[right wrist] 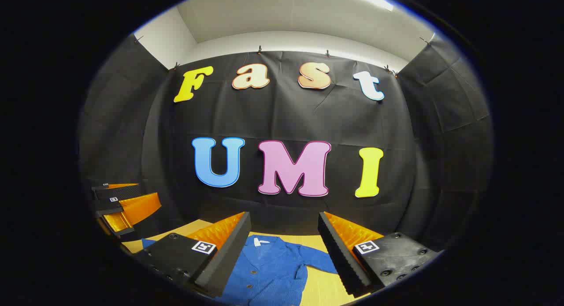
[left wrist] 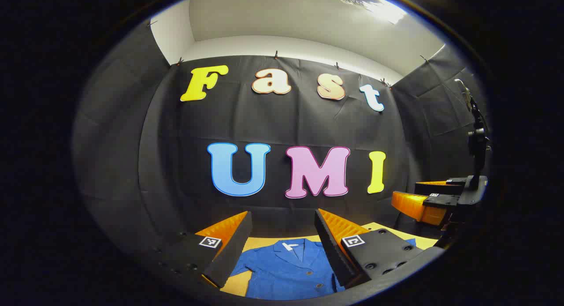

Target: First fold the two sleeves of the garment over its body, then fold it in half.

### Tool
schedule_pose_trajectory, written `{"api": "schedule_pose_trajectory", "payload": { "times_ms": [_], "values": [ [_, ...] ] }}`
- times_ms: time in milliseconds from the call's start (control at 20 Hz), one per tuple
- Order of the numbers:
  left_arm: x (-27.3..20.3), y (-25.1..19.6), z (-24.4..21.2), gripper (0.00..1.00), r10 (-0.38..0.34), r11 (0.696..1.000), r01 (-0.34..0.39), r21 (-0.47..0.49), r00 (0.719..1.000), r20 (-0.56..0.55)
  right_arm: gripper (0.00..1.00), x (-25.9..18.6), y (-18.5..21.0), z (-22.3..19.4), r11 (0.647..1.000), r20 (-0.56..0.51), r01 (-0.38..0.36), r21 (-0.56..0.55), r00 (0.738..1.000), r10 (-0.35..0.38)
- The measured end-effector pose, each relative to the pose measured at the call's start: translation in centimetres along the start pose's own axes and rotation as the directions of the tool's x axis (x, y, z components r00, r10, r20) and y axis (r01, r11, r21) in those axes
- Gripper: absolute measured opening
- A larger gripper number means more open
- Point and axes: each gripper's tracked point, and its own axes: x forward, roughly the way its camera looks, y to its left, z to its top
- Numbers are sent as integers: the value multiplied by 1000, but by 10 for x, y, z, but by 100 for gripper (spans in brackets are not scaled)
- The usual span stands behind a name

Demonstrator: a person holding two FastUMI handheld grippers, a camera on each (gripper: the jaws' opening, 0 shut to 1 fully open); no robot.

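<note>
We are holding the left gripper and right gripper wide apart, empty, above the soft blue buttoned jacket lying bottom centre on the yellow table; light, limp cloth, so we are judging the sleeve cuffs best to pinch.

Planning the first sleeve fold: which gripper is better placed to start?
Right, tentatively: the right gripper is open above the blue garment, whose sleeve lies spread just inside its finger.

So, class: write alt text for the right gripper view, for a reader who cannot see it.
A blue garment lies flat on a yellow table, framed by the open right gripper above it. The left gripper hangs farther off, before a black cloth wall.
</note>
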Motion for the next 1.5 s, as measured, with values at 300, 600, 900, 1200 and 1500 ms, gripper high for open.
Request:
{"api": "schedule_pose_trajectory", "payload": {
  "times_ms": [300, 600, 900, 1200, 1500],
  "values": [
    [-7, 0, -2, 82, 3, 1000, -3, 10, 1000, -5, 98, -1, 9, -8, 999, -26, -35, -24, 999, 35],
    [-9, -5, -1, 81, -19, 1000, 19, 22, 1000, -1, 97, -4, 14, -5, 998, -22, -54, -21, 998, 54],
    [-10, -8, -2, 82, -23, 999, 23, 30, 1000, -6, 96, -9, 11, -9, 999, -33, -49, -20, 998, 48],
    [-13, -10, -8, 82, -24, 999, 24, 22, 999, -21, 96, -7, 3, -21, 999, -64, -36, -27, 997, 34],
    [-12, -8, -14, 82, 2, 1000, -1, 19, 999, -39, 97, 12, -14, -54, 1000, -133, -15, -18, 991, 12]
  ]
}}
